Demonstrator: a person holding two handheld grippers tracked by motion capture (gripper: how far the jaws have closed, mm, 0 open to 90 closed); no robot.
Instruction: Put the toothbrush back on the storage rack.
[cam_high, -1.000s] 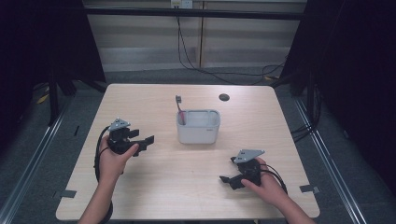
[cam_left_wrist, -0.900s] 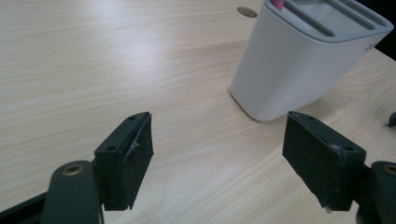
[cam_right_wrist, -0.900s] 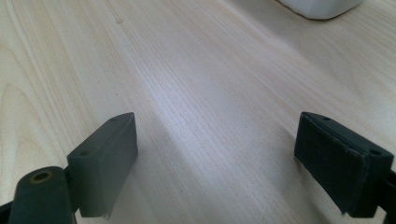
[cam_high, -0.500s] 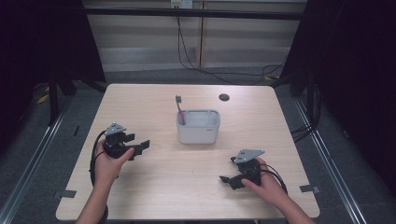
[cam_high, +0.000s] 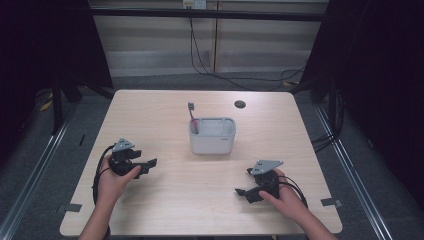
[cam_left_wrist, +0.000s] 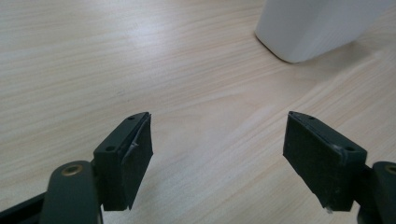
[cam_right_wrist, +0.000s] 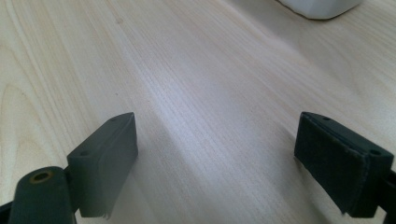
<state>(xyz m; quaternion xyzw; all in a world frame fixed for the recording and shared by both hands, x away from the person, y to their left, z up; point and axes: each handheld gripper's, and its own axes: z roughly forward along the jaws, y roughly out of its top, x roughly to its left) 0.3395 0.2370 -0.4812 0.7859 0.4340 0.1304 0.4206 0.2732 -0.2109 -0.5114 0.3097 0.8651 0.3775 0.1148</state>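
Observation:
A white tub (cam_high: 212, 136) stands upright at the middle of the wooden table (cam_high: 165, 200). A red-handled brush (cam_high: 192, 117) leans out of its left side. My left gripper (cam_high: 146, 166) is held low over the table to the tub's front left, pointing right, open with nothing between its jaws. In the left gripper view (cam_left_wrist: 217, 135) the tub's corner (cam_left_wrist: 317, 28) is at the top right. My right gripper (cam_high: 244, 182) rests near the front right, pointing left, open and empty. In the right gripper view (cam_right_wrist: 217, 135) the tub's base (cam_right_wrist: 322, 7) is at the top edge.
A small dark round spot (cam_high: 240, 104) lies on the table behind the tub. Cables (cam_high: 97, 175) trail from each gripper toward the front edge. Bare wood lies between the two grippers. Metal rails (cam_high: 30, 185) run along the floor on both sides.
My left gripper has sunk and come a little toward the front edge, still open. The right gripper, the tub and the brush have not moved.

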